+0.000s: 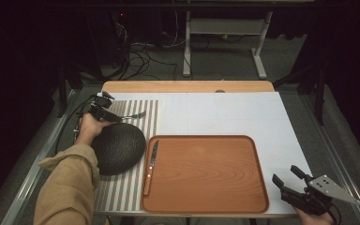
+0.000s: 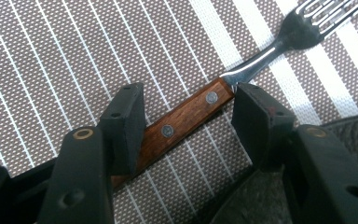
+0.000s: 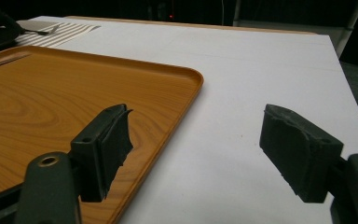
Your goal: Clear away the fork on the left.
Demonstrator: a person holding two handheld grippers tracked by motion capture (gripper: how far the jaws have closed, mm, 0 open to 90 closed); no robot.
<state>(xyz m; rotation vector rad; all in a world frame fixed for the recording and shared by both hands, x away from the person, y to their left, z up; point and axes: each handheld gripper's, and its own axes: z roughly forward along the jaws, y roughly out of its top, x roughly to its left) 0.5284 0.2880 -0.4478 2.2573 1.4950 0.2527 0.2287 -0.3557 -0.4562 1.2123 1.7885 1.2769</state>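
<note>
Left gripper [image 2: 186,119] is released, its 2 jaws straddling the fork [image 2: 200,109] without visibly pressing it. The fork lies flat on the striped mat [image 2: 51,60], centre of the left gripper view, long axis running from lower left to upper right, tines toward the upper right corner. Handle is brown wood with 2 rivets; neck and tines are bright steel. Judgement: closing would catch the handle crosswise. Right gripper [image 3: 196,149] hangs released over the white table [image 3: 261,60] beside the tray [image 3: 51,93], well apart from the fork.
</note>
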